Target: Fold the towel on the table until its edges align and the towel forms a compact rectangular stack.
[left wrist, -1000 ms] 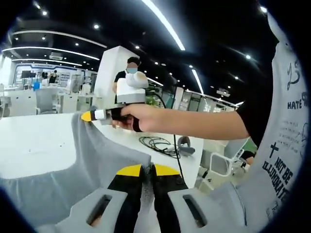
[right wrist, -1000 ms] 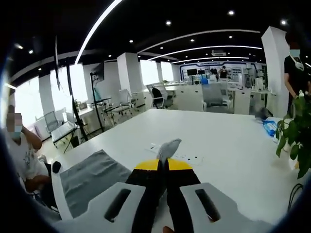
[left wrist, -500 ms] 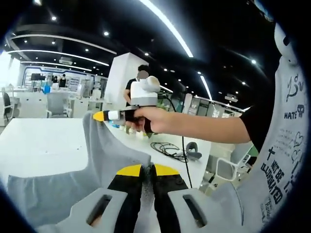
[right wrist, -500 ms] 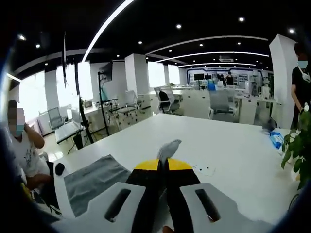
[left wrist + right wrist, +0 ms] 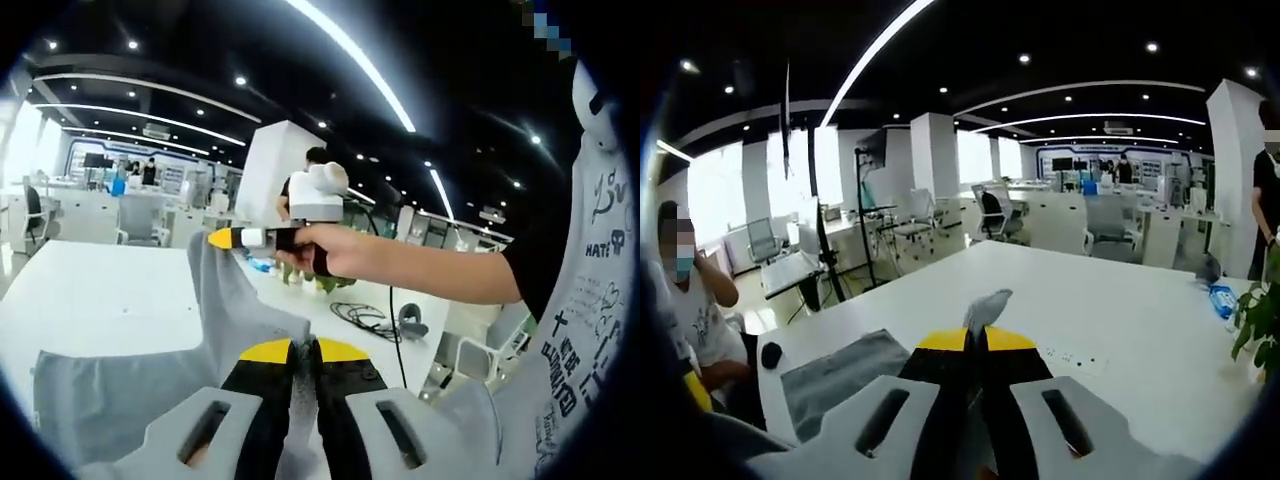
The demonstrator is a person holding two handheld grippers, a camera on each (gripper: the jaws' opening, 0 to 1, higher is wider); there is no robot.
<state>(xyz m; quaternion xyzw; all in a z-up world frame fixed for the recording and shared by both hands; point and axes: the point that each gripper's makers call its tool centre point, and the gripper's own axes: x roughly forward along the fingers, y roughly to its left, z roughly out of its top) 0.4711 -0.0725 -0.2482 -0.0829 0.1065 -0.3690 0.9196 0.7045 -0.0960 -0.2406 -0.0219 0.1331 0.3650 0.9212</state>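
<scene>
The towel [image 5: 235, 310] is pinched at two corners by the left gripper [image 5: 304, 352] and right gripper [image 5: 976, 345], lifted off the desk [image 5: 1120, 320] for folding over.

Bright ceiling strips, dark fisheye-warped edges.

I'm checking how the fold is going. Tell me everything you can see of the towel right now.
The towel is plain grey, soft-looking cloth. In the left gripper view it is lifted at two spots: the left gripper is shut on one part near the bottom, and the right gripper pinches another, higher up, so cloth rises between them in a ridge. The rest hangs down to the white table. In the right gripper view a small tip pokes out above the closed jaws and a flat part lies on the table.
</scene>
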